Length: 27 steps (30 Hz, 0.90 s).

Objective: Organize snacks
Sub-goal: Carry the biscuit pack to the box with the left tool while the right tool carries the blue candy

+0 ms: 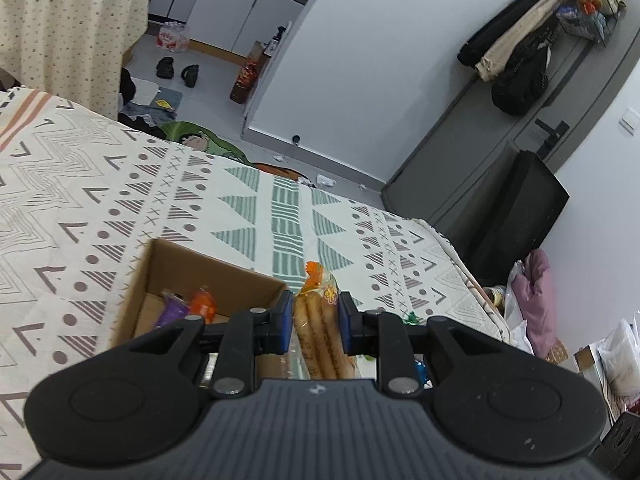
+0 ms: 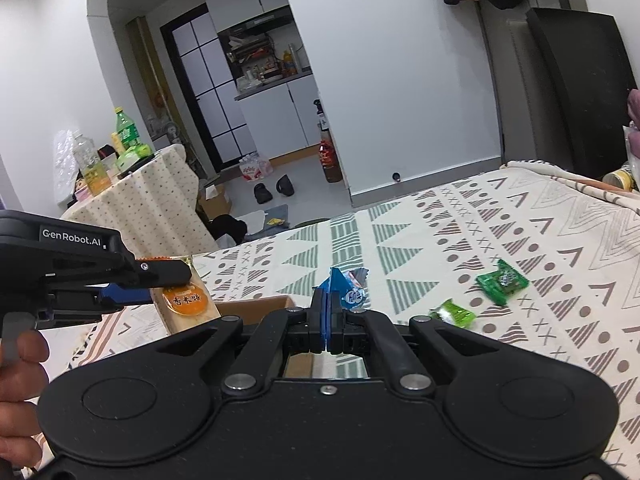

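Observation:
My left gripper [image 1: 314, 322] is shut on a clear packet of rice crackers [image 1: 320, 332] with an orange top, held just right of an open cardboard box [image 1: 160, 264] on the patterned bedspread. The box holds a purple packet [image 1: 173, 312] and an orange packet [image 1: 203, 305]. My right gripper [image 2: 327, 310] is shut on a small blue snack packet [image 2: 347, 286], which sticks up above the fingertips. The right wrist view also shows the left gripper [image 2: 160, 280] at the left with the rice crackers [image 2: 187, 306] over the box [image 2: 256, 307]. Two green packets [image 2: 502, 280] [image 2: 452, 314] lie on the bedspread.
The bedspread [image 1: 120, 184] covers a bed with its edge toward a tiled floor. Beyond stand a cloth-covered round table [image 2: 152, 200] with bottles, slippers [image 2: 274, 190] on the floor and a black panel [image 1: 520, 216] by the door. A person's hand [image 2: 20, 380] holds the left gripper's handle.

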### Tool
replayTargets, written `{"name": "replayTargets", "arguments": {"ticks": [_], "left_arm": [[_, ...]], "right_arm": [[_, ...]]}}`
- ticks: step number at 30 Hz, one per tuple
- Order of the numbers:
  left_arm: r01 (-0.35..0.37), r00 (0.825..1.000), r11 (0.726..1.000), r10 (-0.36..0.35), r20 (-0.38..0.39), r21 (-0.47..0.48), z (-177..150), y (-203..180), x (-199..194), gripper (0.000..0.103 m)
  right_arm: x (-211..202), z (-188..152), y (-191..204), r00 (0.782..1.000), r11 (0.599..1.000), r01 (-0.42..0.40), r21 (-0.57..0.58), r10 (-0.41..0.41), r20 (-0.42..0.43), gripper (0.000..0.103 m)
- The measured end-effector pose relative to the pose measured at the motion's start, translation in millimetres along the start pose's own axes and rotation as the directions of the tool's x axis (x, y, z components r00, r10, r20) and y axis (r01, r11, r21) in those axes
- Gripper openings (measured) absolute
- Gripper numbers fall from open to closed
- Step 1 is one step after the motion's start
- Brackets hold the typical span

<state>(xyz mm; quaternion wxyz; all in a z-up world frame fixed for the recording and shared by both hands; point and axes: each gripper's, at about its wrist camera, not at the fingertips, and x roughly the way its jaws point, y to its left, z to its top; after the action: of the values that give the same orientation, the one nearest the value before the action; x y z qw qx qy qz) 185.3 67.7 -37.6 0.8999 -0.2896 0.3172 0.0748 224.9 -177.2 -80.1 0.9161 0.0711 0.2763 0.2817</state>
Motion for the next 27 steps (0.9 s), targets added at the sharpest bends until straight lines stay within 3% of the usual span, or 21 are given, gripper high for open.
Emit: {"name": "replayTargets", "arguments": {"ticks": [22,27], "left_arm": [[-0.038,0.999,0.997,0.037,-0.013,-0.063,-3.2,72.4,-24.0,0.022],[-0.037,0.997,0.998,0.033,-0.069,-0.054,-9.9,77.0,-20.0,0.023]], "right_arm": [[22.8,-17.5,74.8,0.996,0.994,-0.073,-0.078,0.069,-0.052,0.000],[23.0,-20.8,85.9,0.995,0.993,-0.081,-0.088,0.076,-0.058,0.000]]}}
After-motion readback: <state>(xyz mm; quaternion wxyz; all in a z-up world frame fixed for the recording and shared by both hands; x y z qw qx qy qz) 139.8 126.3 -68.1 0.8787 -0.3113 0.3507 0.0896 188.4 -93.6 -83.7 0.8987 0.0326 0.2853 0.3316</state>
